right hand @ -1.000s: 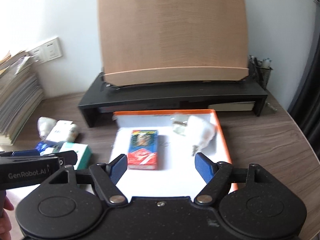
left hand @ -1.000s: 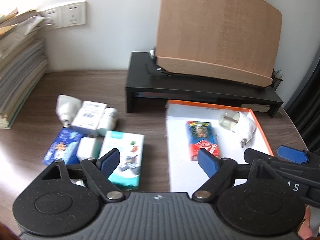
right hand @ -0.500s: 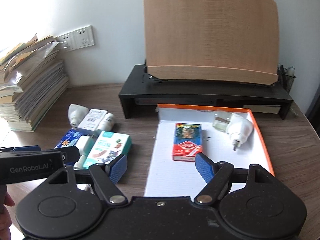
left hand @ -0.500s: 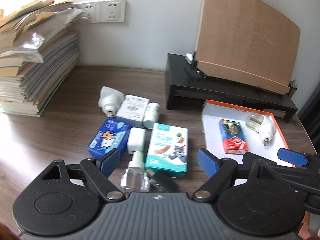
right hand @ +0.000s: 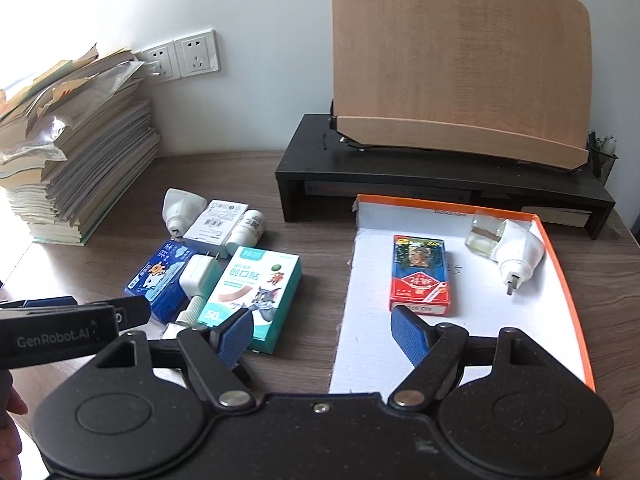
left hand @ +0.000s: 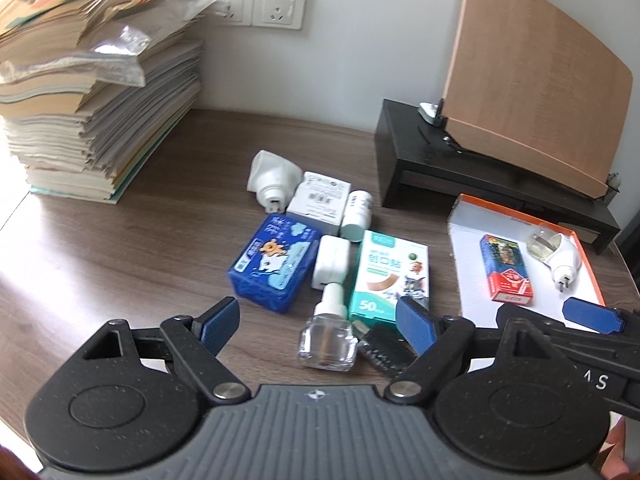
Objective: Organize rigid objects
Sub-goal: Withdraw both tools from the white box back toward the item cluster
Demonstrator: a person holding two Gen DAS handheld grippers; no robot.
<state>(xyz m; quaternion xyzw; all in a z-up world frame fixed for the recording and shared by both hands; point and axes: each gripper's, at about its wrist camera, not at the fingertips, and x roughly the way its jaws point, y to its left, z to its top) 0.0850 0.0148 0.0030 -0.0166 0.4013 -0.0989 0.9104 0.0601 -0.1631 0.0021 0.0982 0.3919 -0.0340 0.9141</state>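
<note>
A cluster of small items lies on the wooden desk: a blue box (left hand: 272,264), a white charger (left hand: 331,262), a teal plaster box (left hand: 390,276), a clear glass bottle (left hand: 328,342), a small black item (left hand: 384,348), a white box (left hand: 320,202), a white pill bottle (left hand: 357,216) and a white plug-in heater (left hand: 272,176). An orange-edged white tray (right hand: 560,264) holds a red-and-blue card box (right hand: 419,276) and a white plug-in heater with a bottle (right hand: 508,248). My left gripper (left hand: 318,320) hangs open above the glass bottle. My right gripper (right hand: 324,334) is open over the tray's left edge, nothing between its fingers.
A tall stack of books and papers (left hand: 92,92) fills the left of the desk. A black monitor riser (right hand: 440,176) with a wooden book stand (right hand: 460,60) stands at the back. Wall sockets (left hand: 256,4) sit behind. A mesh pen holder (right hand: 602,156) is at far right.
Both grippers have swung to the left and drawn back. The item cluster and paper stack now fill the left wrist view, and the tray has shifted to the right in both views.
</note>
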